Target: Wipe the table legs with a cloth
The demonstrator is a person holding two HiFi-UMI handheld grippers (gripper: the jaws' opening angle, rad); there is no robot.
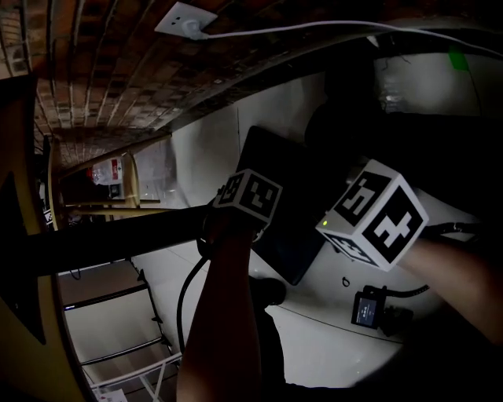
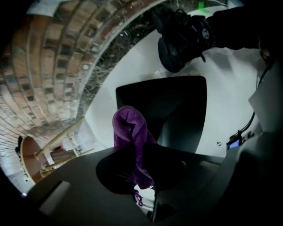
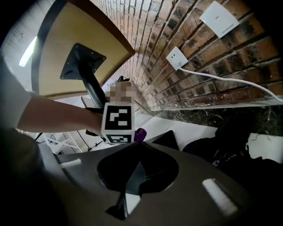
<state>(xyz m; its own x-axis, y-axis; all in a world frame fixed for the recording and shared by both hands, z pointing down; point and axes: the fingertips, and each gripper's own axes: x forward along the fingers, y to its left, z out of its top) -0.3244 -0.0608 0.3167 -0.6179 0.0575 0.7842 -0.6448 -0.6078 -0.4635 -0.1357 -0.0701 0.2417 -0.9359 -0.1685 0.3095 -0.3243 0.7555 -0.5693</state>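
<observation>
My left gripper (image 2: 138,152) is shut on a purple cloth (image 2: 129,132) that sticks up between its jaws. Beyond the cloth lies the table's black square base plate (image 2: 177,99) on the white floor. In the right gripper view the black table leg (image 3: 94,93) runs down from its mounting plate (image 3: 82,62) under the wooden tabletop. The left gripper's marker cube (image 3: 118,123) sits beside that leg, with the cloth tip (image 3: 140,133) behind it. Whether the cloth touches the leg I cannot tell. My right gripper (image 3: 137,144) is shut on nothing and held apart to the right (image 1: 377,218).
A brick wall carries a socket (image 1: 187,20) with a white cable. A black bag (image 2: 181,35) lies by the wall. A small device with a screen (image 1: 366,308) sits on the floor. A wooden stool (image 1: 118,188) and a white rack (image 1: 118,349) stand at the left.
</observation>
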